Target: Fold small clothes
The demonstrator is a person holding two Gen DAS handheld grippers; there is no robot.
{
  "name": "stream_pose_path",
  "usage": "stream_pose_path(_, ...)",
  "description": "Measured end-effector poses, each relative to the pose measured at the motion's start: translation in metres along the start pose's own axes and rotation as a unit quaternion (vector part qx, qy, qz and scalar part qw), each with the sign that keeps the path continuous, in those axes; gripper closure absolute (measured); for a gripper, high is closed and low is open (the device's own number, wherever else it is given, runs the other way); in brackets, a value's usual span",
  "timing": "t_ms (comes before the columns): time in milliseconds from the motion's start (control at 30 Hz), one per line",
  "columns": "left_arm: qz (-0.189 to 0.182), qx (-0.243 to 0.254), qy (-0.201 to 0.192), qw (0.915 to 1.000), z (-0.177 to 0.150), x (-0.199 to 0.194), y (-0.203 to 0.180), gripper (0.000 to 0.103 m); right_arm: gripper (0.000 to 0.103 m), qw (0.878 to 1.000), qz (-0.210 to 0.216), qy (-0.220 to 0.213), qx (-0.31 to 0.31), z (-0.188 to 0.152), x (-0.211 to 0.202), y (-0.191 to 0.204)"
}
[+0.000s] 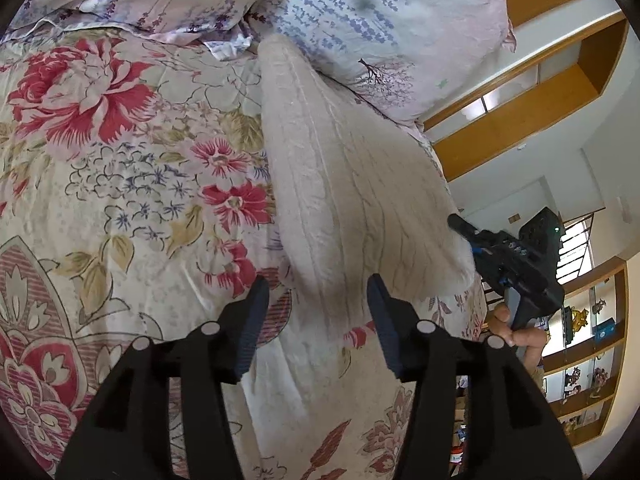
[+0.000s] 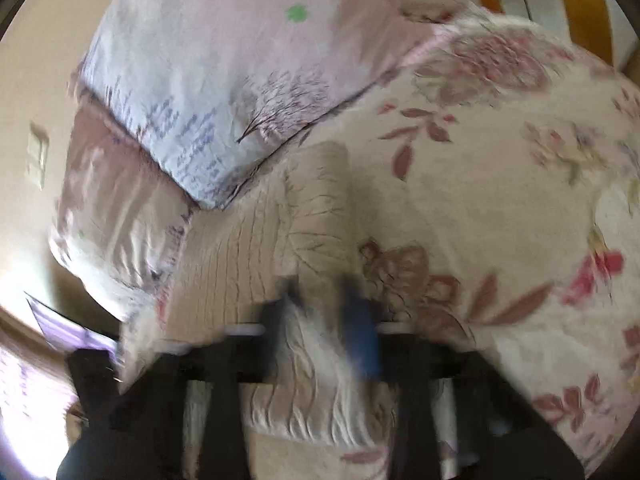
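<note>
A small cream ribbed knit garment [image 1: 344, 184] lies on the floral bedspread [image 1: 120, 184], stretched from the pillows toward me. My left gripper [image 1: 318, 300] is open just above its near end, jaws wide apart, holding nothing. My right gripper [image 1: 466, 234] grips the garment's right corner and lifts that edge. In the blurred right wrist view the right gripper [image 2: 320, 304] is shut on a fold of the garment [image 2: 280, 240], which bunches between the fingers.
Two lavender-print pillows [image 1: 360, 20] lie at the head of the bed, touching the garment's far end. Wooden shelves [image 1: 584, 344] with ornaments stand past the right bed edge. A hand [image 1: 516, 332] holds the right gripper's handle.
</note>
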State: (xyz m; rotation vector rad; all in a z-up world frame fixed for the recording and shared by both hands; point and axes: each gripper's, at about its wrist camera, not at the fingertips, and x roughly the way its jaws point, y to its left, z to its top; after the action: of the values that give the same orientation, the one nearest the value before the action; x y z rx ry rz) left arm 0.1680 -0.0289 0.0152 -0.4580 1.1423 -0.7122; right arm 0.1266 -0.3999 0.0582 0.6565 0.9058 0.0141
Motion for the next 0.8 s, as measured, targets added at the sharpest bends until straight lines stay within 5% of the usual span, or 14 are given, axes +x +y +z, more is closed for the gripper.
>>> stream_pose_path(100,-0.006,0.0,-0.002,1.0,0.006,0.001,-0.004,0.052,0.092,0.997,-0.037,-0.058,-0.044,0.006,-0.015,0.016)
stream_pose_path(233,-0.002,0.012,-0.006,0.9999,0.007,0.003,-0.012,0.051,0.093,0.992,-0.113,-0.01,-0.049,0.005,0.014,0.004)
stream_pose_path(433,0.006,0.013,-0.005,0.9999,0.007,0.005,-0.012,0.046,0.087,0.992,-0.121,0.008,-0.021,0.004,0.023,-0.005)
stream_pose_path(500,0.008,0.01,-0.005,0.9999,0.008,0.005,-0.01,0.044,0.07,0.993,-0.119,-0.016,-0.017,0.007,0.006,0.0)
stream_pose_path(600,0.012,0.006,-0.008,0.9999,0.01,0.005,-0.008,0.043,0.061,0.994,-0.085,-0.053,-0.042,0.007,-0.019,0.013)
stream_pose_path(800,0.015,0.008,-0.01,0.9998,0.01,0.005,-0.011,0.041,0.059,0.996,-0.041,-0.009,-0.074,0.0,-0.009,0.035)
